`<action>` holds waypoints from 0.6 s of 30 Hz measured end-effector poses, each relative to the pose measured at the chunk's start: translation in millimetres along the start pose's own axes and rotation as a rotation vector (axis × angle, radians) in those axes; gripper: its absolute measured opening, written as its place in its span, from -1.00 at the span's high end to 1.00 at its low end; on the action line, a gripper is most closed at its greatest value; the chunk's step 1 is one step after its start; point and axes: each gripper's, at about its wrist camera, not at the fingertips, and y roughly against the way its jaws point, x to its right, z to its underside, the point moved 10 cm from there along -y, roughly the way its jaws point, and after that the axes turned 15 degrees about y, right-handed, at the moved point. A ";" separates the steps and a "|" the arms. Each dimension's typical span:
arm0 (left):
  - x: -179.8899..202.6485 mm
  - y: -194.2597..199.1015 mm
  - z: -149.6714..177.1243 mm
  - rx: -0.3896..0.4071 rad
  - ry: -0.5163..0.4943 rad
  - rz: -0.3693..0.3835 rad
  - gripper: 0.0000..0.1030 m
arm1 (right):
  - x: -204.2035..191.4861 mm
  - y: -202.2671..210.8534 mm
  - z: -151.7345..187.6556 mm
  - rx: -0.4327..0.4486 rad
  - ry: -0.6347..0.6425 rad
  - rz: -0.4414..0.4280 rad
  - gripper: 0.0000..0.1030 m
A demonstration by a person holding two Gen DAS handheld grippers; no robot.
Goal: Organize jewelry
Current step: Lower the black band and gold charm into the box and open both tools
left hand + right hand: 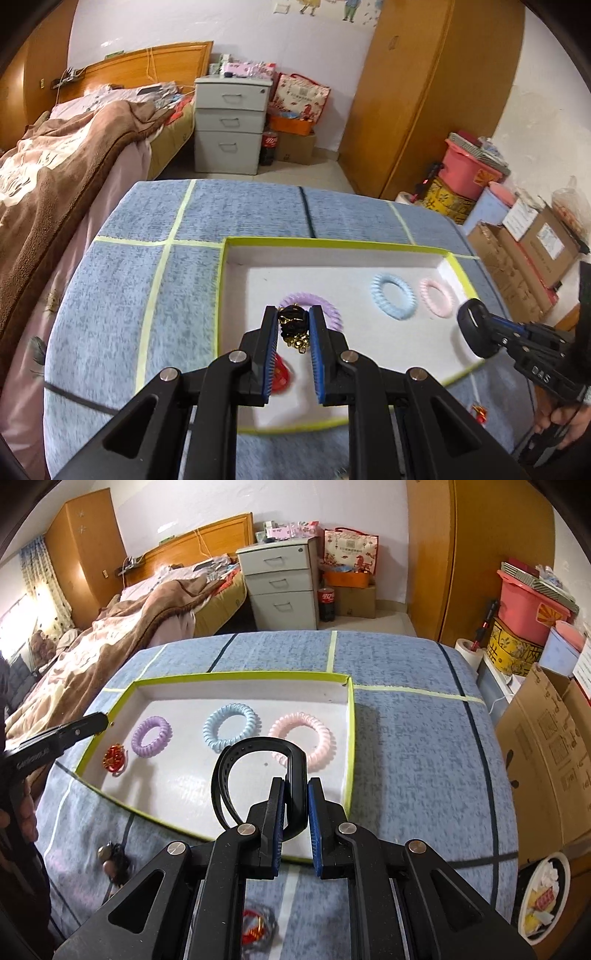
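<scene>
Three coil hair ties (229, 725) — one tray (240, 678) — one black band (258, 771).

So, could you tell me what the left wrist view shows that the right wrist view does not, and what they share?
Only the left wrist view shows the left gripper shut on a black and gold chain.

Only the right wrist view shows the right gripper shut on a black strap, and a dark beaded piece lying on the blue cloth.

Both show the white tray holding the purple, blue and pink coil rings.
</scene>
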 end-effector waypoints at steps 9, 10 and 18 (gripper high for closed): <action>-9.2 -28.0 -4.2 -0.028 -0.013 -0.062 0.66 | -1.7 -22.3 0.0 -0.053 0.026 0.004 0.75; -9.9 -30.1 -3.4 -0.033 -0.011 -0.065 0.66 | -1.3 -23.9 0.8 -0.058 0.027 0.005 0.75; -11.2 -39.2 1.5 -0.041 -0.023 -0.096 0.66 | 0.6 -27.1 0.2 -0.065 0.032 0.017 0.75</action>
